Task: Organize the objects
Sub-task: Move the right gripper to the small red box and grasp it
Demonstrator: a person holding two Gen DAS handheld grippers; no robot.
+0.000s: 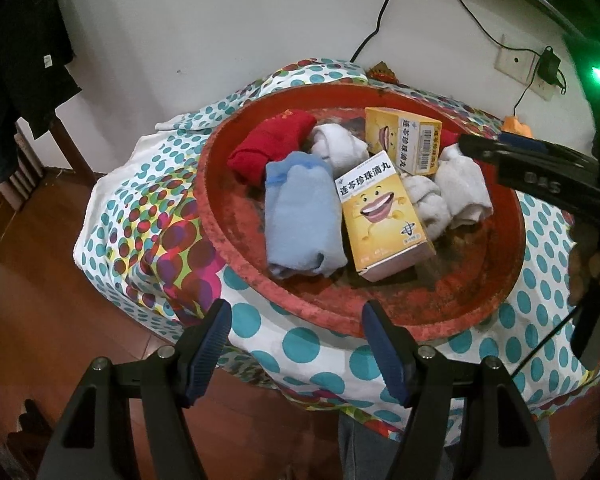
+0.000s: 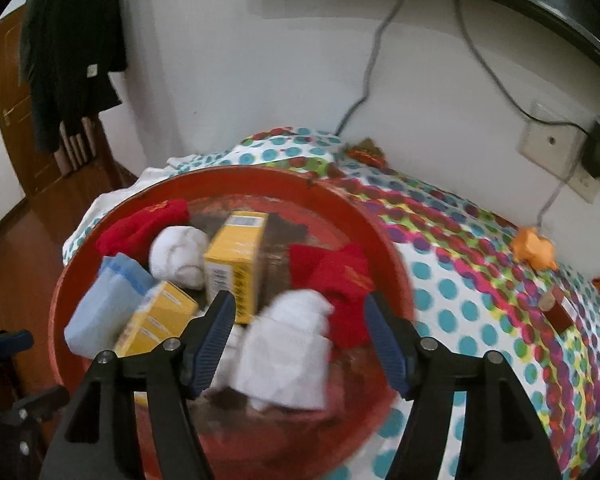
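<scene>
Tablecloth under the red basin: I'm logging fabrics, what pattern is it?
Tablecloth: white with teal and multicoloured polka dots, clearest in the left wrist view.

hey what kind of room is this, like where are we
Probably a room in a home, maybe a bedroom or living room. Dark clothes hang beside a wooden door, a charger is plugged into a wall socket, and socks and medicine boxes fill a red basin on a polka-dot cloth.

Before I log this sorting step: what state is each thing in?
left tool: open, empty.
right tool: open, over the white sock.
light blue sock: folded, in the red basin.
near yellow medicine box: closed, lying flat.
far yellow medicine box: closed, propped up.
</scene>
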